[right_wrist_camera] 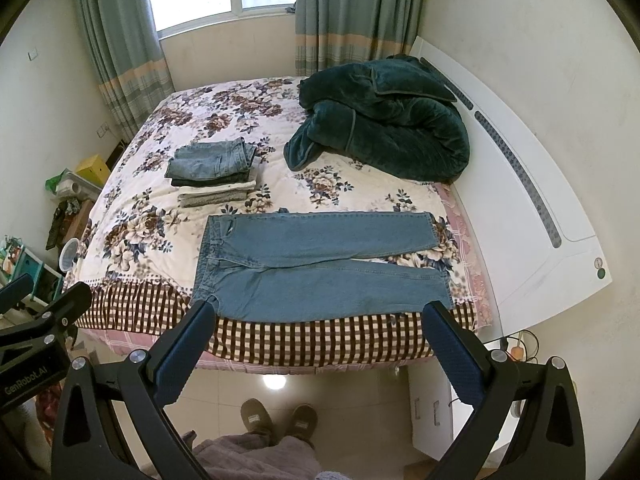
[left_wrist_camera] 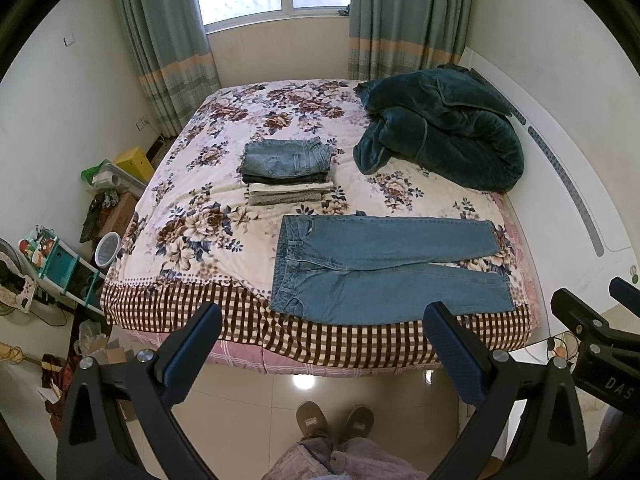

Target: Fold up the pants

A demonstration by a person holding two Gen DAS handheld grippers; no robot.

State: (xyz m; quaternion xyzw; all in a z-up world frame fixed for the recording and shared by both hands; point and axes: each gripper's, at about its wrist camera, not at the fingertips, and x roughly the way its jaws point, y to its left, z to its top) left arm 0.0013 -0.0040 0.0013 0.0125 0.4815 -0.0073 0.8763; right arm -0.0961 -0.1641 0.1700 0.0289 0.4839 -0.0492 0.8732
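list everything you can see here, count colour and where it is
jeans: 1, light blue, laid flat on the near edge of the bed, waistband to the left
folded clothes stack: 1, blue denim on top, grey and white below, mid-bed beyond the jeans
blanket: 1, dark green, bunched by the headboard
bed cover: 1, floral with a checked border
headboard: 1, white, right side
curtains: 2, grey-green, either side of the window
slippers: 2, brown, on the tiled floor
left gripper: 1, black with blue pads, open, above the floor
right gripper: 1, same, open
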